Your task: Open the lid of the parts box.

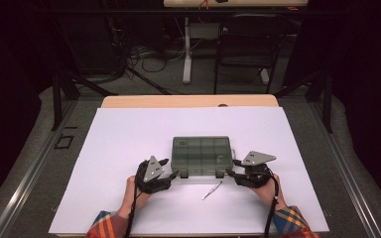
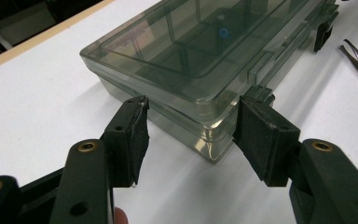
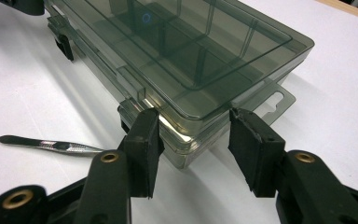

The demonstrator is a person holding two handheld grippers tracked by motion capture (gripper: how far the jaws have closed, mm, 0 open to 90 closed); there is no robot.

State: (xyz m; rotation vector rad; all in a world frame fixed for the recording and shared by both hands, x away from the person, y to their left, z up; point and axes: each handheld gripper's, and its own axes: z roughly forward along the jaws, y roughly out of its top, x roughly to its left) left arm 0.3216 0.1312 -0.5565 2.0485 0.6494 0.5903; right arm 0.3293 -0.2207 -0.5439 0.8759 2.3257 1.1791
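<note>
Nearest the high camera, two plaid sleeves entered from below, each hand carrying one tool toward the smoked-plastic compartment box (image 1: 201, 156), the landmark for all positions given here. The box lay flat, lid closed, on the white sheet (image 1: 129, 139) covering the counter, roughly central and toward the person's side.

The left tool (image 1: 174, 174) stood at the box's near-left corner. In the left gripper view its pads were spread, one (image 2: 133, 122) at the short side wall and the other (image 2: 256, 126) at the front wall beside a dark latch (image 2: 259, 93), so that the corner sat between them. Whether the pads actually pressed the plastic could not be told; no firm pinch was evident.

The right tool (image 1: 230, 168) mirrored this at the near-right corner. Its pads (image 3: 142, 135) were likewise spread astride the corner, one beside the front latch (image 3: 126, 122) and the other by the side wall under the hang tab (image 3: 275, 100). Contact again could not be settled.

A pair of metal tweezers (image 1: 212, 190) lay on the sheet just in front of the box, between the two tools and apart from both.

The symmetrical placement probably served to steady the box at both front corners, near the latches, which suggests preparation for unlatching or lifting the lid. The tweezers were plausibly kept within reach for handling small contents afterwards. The compartments visible through the lid appeared empty, save a small blue ring (image 2: 223, 32) in one cell.
</note>
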